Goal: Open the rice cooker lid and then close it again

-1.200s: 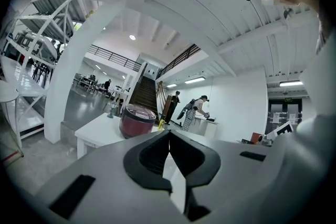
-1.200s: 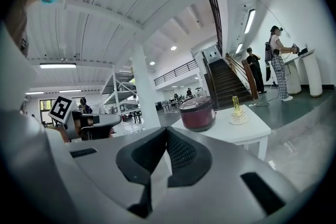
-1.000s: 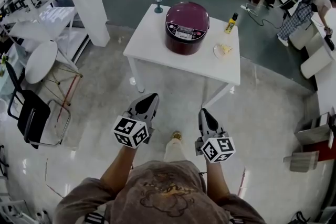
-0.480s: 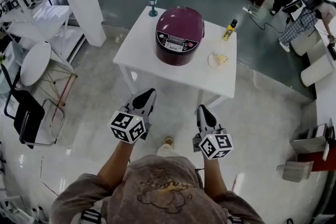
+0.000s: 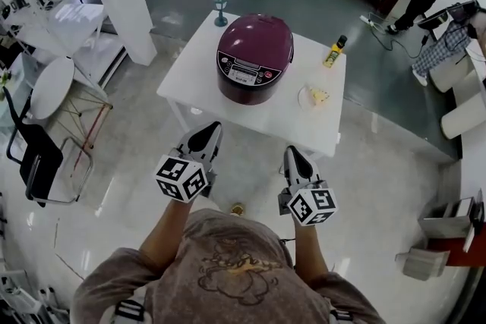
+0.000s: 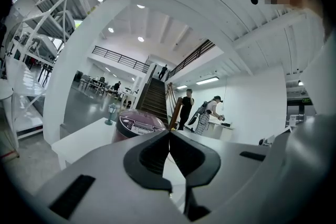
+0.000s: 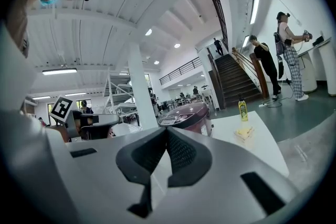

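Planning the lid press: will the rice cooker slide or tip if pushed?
The rice cooker looks squat and wide, so it probably won't tip. On the smooth white table it might slide. Its glossy lid may be slippery.

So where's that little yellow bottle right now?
In the head view, the yellow bottle stands at the far right corner of the white table, right of the purple rice cooker and just beyond the small plate.

Print on the rice cooker [image 5: 254,57] is unreadable.
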{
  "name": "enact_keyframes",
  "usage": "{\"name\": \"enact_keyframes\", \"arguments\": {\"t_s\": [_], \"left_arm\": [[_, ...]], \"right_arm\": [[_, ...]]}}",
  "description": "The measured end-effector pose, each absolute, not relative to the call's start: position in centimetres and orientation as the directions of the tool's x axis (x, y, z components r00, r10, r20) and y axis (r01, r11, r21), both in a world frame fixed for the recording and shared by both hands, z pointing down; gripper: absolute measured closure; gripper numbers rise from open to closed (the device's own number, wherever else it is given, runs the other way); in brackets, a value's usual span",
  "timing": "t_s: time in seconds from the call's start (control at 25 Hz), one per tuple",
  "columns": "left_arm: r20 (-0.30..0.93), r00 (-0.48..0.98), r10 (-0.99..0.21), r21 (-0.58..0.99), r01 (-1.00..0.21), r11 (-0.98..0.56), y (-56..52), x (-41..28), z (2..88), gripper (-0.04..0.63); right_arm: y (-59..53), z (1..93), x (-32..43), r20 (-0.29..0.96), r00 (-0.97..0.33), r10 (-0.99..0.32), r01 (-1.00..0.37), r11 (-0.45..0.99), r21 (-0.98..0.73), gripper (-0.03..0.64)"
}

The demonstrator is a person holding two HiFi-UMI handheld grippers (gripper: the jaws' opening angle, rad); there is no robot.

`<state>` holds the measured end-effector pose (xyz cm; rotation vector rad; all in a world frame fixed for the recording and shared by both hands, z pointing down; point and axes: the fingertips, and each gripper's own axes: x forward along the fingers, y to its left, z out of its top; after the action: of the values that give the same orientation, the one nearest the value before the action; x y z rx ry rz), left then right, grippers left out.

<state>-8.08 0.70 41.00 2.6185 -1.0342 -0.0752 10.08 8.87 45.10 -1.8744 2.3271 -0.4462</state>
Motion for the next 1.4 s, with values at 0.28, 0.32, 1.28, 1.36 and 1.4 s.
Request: {"name": "enact_keyframes", "arguments": {"t_s": [0.28, 0.32, 1.28, 1.36, 1.4], "left_arm": [[0.083, 0.735, -0.673, 0.306, -0.661, -0.685, -1.5, -6.5, 41.5, 0.574], [0.084, 0.736, -0.672, 0.308, -0.660, -0.685, -1.9, -6.4, 41.6, 0.574], [0.076, 0.782, -0.619, 0.304, -0.610, -0.732, -16.7, -2.5, 40.9, 0.574], [0.082, 0.787, -0.611, 0.313, -0.602, -0.734, -18.0, -2.1, 41.1, 0.574], [0.085, 0.790, -0.607, 0.317, -0.599, -0.736, -18.6, -1.9, 41.1, 0.574]], "right_arm": [[6.5, 45.5, 11.4, 0.098, -0.246, -0.964, -0.930, 0.206, -0.305, 0.618], [6.1, 45.6, 11.5, 0.100, -0.247, -0.964, -0.930, 0.206, -0.305, 0.618], [-8.5, 44.7, 14.3, 0.105, -0.220, -0.970, -0.940, 0.182, -0.288, 0.618], [-9.7, 44.7, 14.7, 0.107, -0.210, -0.972, -0.942, 0.172, -0.287, 0.617], [-10.2, 44.6, 14.9, 0.108, -0.205, -0.973, -0.943, 0.168, -0.286, 0.618]]}}
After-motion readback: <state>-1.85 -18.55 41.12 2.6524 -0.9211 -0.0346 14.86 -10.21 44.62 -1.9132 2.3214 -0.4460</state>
